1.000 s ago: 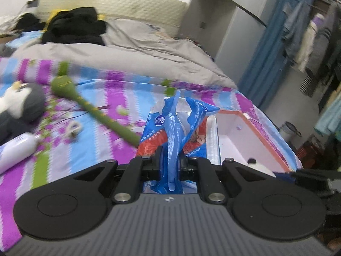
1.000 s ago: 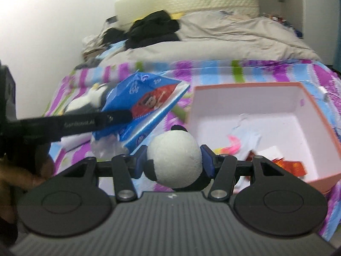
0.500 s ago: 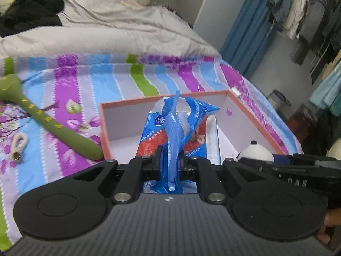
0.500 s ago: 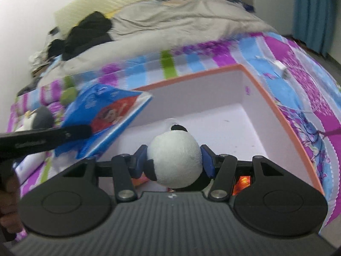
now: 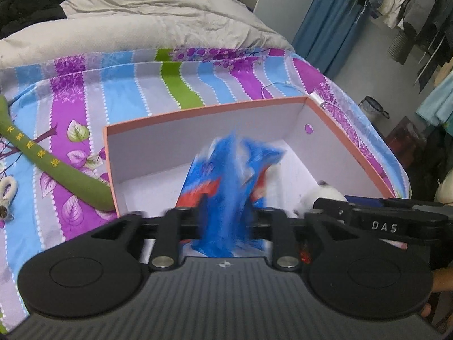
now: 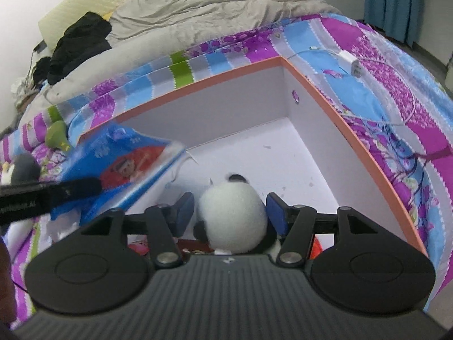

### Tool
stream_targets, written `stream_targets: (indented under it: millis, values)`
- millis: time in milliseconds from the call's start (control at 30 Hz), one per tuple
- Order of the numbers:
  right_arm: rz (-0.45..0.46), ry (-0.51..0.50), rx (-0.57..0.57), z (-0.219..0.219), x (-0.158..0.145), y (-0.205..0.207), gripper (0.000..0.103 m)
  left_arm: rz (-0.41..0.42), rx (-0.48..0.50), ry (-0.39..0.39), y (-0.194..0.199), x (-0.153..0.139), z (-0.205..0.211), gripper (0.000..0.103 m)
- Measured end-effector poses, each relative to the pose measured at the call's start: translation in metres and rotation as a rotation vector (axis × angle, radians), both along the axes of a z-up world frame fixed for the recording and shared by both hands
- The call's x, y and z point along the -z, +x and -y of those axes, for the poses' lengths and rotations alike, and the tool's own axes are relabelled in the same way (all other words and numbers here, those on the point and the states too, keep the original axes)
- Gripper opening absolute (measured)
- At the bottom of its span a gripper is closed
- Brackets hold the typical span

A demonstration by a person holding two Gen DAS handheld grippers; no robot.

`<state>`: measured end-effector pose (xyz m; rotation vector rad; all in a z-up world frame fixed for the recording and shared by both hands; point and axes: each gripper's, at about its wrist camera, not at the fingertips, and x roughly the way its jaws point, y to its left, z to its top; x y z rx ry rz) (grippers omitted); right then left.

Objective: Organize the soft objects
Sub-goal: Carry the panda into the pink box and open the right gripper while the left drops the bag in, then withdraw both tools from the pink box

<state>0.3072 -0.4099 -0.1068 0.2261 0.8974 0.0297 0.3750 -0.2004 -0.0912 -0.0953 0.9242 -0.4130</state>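
From my feed: bed [image 5: 119,90] in a striped purple-blue sheet, rumpled grey duvet [image 5: 158,19] behind it, blue curtain [image 5: 328,17], clothes hanging [image 5: 402,2] on the right, grey floor [image 5: 376,65].

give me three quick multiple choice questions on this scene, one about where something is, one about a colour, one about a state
1. Where does the green plush snake lie?
A. in the box
B. on the striped bedsheet beside the box
C. on the grey duvet

2. What colour is the rim of the box?
A. orange
B. green
C. black

3. How does the right gripper stand around the panda plush?
A. clamped hard on it
B. pads apart from it, with gaps either side
C. nowhere near it

B: the snake rests on the sheet, its end against the box's outer wall.
A: the top edge is orange.
B: the jaws are opening, the panda between them.
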Motion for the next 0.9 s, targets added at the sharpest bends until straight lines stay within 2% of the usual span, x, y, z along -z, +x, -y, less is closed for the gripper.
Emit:
stream_targets:
  millis: [67, 333, 633, 900]
  values:
    - [-0.004, 0.024, 0.011, 0.001, -0.002, -0.002, 0.067, 0.020, -0.004, 0.006, -0.007, -0.006, -0.001, 0.054]
    - [0.045, 0.023, 0.014, -0.008, -0.027, -0.034, 0.067, 0.093, -0.014, 0.008, -0.050, -0.043, -0.015, 0.054]
    - [0.125, 0.011, -0.013, -0.025, -0.064, -0.096, 0.067, 0.175, -0.037, -0.020, -0.131, -0.085, -0.037, 0.054]
    - [0.179, 0.020, -0.034, -0.052, -0.081, -0.156, 0.067, 0.217, -0.059, -0.034, -0.204, -0.103, -0.066, 0.054]
